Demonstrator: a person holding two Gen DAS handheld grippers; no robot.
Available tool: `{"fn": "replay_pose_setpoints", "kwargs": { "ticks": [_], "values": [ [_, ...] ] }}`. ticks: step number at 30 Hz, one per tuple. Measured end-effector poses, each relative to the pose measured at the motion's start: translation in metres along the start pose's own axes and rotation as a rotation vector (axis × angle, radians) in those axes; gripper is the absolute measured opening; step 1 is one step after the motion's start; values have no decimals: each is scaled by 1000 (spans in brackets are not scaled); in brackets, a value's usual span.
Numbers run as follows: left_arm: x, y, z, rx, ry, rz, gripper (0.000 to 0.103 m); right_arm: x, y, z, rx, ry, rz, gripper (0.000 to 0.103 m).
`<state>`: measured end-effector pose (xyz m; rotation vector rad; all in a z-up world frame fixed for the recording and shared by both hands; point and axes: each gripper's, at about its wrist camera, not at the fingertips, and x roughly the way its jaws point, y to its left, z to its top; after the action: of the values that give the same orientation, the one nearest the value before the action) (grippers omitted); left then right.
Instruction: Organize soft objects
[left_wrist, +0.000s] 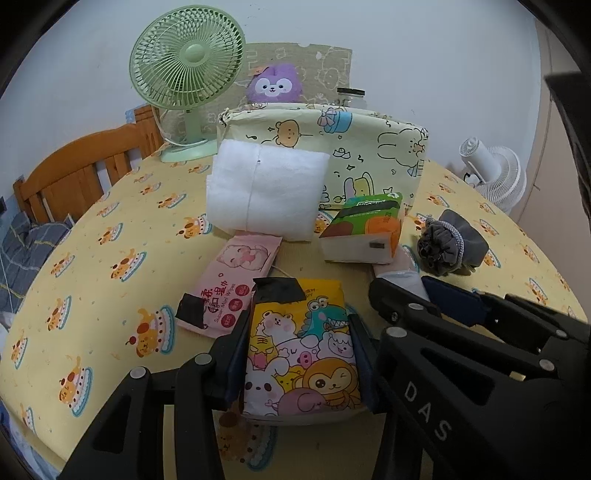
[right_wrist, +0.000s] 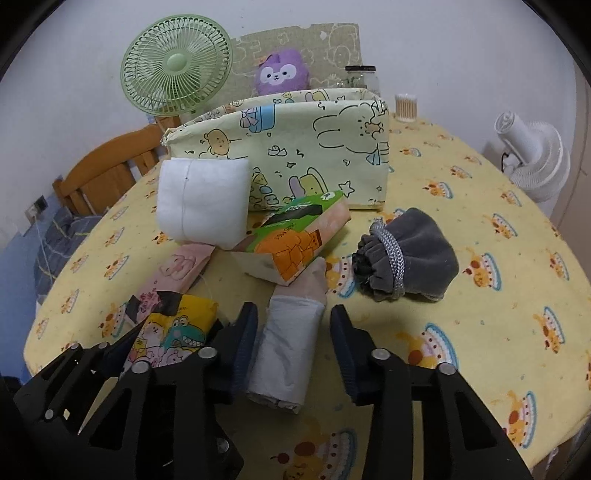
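My left gripper (left_wrist: 299, 325) is shut on a yellow cartoon-animal tissue pack (left_wrist: 301, 354), both pads pressed to its sides on the table. To its right, my right gripper (right_wrist: 291, 317) straddles a white plastic-bag roll (right_wrist: 284, 354). The left pad lies against the roll while a gap shows at the right pad, so it is open. Further back lie a pink wipes pack (left_wrist: 236, 280), a green-orange tissue pack (right_wrist: 295, 240), a white folded towel (right_wrist: 201, 201) and a grey drawstring pouch (right_wrist: 410, 254). Behind them stands a cartoon-print fabric basket (right_wrist: 314, 147).
A purple plush (right_wrist: 282, 72) sits behind the basket, with a green fan (left_wrist: 186, 62) at the back left. A glass jar (right_wrist: 362, 75), a cotton-swab tub (right_wrist: 406, 107) and a white fan (right_wrist: 535, 162) stand at the back right. A wooden frame (left_wrist: 74, 173) borders the left.
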<state>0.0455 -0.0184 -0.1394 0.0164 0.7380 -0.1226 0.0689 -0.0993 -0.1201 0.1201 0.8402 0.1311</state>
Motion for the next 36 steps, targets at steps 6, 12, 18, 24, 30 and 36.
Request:
{"fn": "replay_pose_setpoints", "kwargs": {
  "ticks": [6, 12, 18, 24, 30, 36],
  "values": [
    [-2, 0, -1, 0, -1, -14, 50, -2, 1, -1, -3, -2, -3, 30],
    [-6, 0, -3, -9, 8, -20, 48, -13, 2, -5, -27, -30, -30, 24],
    [-15, -4, -2, -4, -3, -28, 48, -23, -1, -8, -16, -43, -33, 23],
    [-25, -5, 7, -7, -20, -32, 48, -37, -1, -2, -10, -66, -28, 23],
    [-36, -4, 17, -13, -47, -30, 48, -51, 1, 7, -14, -95, -27, 23],
    [-47, -3, 28, -15, -69, -30, 48, -64, 4, 16, -17, -118, -32, 23]
  ]
}}
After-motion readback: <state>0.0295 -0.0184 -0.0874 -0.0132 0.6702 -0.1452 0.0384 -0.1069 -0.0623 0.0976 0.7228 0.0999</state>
